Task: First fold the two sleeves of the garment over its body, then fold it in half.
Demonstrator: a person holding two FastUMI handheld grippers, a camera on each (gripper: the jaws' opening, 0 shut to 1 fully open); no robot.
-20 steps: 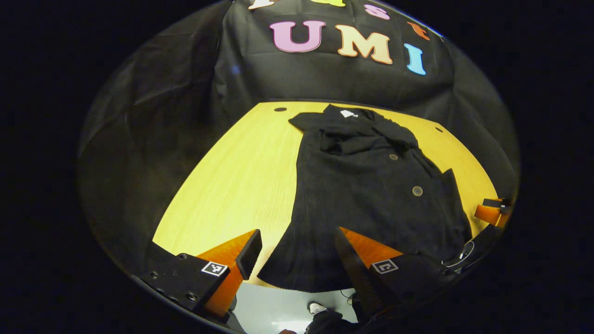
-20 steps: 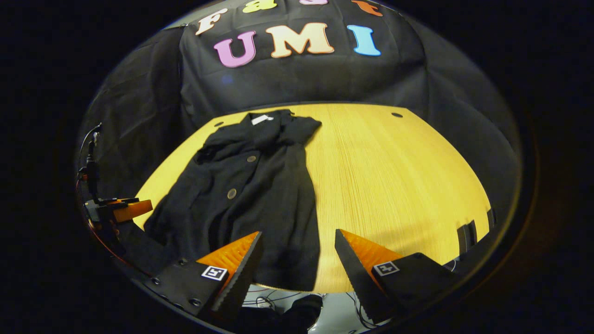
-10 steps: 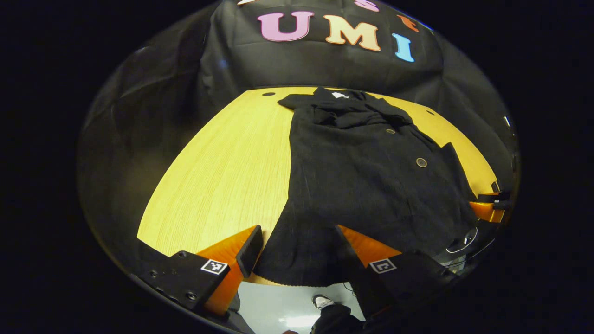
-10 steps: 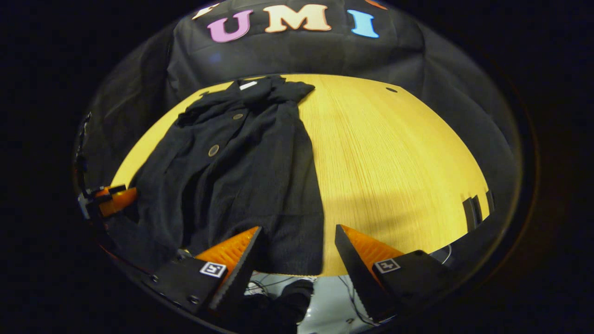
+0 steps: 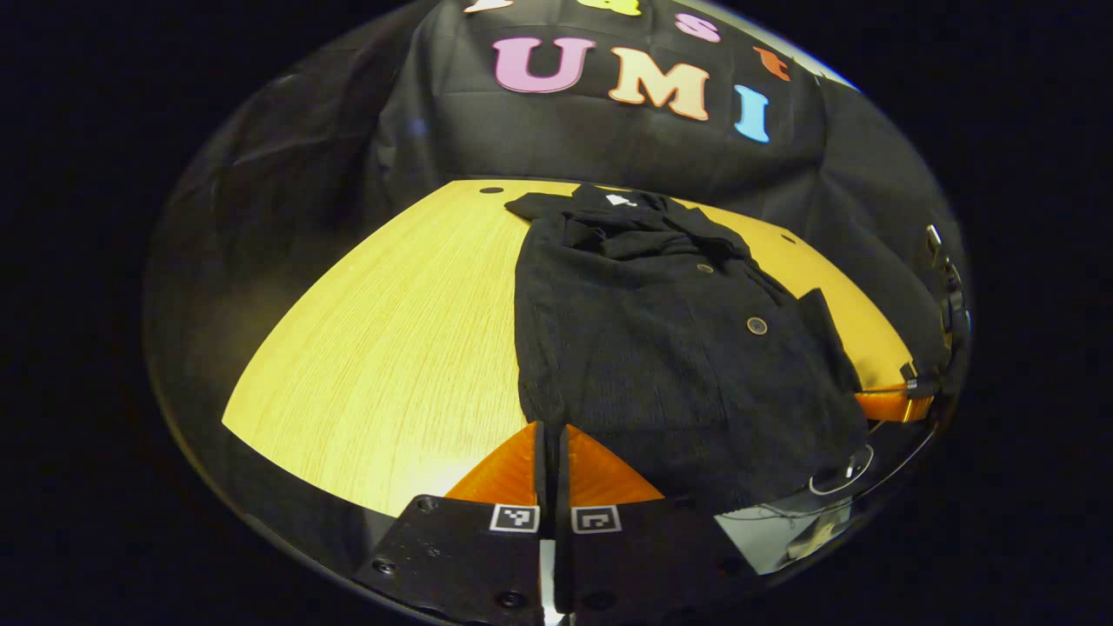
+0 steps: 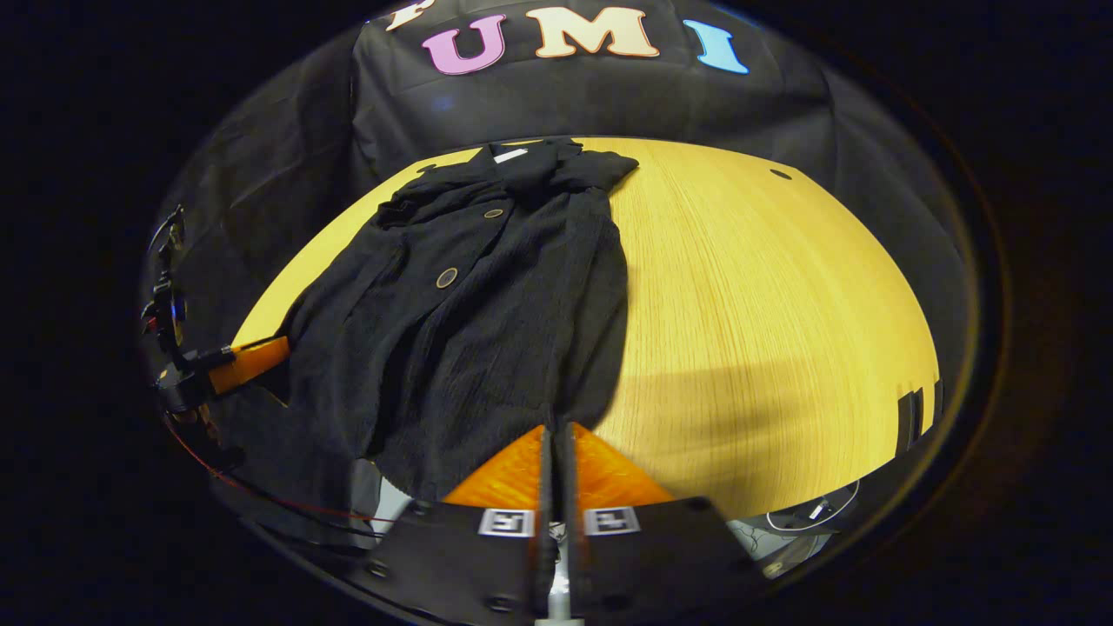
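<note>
Nearest to you in the left gripper view, your left claw (image 5: 551, 428) has its fingers pressed together right at the near hem of the black garment (image 5: 661, 339), pinching the fabric at its near left corner as far as you can tell. Same deal in the right gripper view: your right claw (image 6: 554, 428) is squeezed together on the hem at the other near corner of the garment (image 6: 487, 304). The garment lies lengthwise on the yellow wooden tabletop (image 5: 391, 330), hem toward you and collar at the far end, close to the far edge. Both sleeves look folded in over the body, and two round buttons (image 6: 447, 277) show on the front. A small white tag (image 5: 620, 200) sits at the collar. In the right gripper view you can catch the left claw off at the left, beside the garment's edge. Behind the tabletop hangs the black cloth wall (image 6: 565, 104).
</note>
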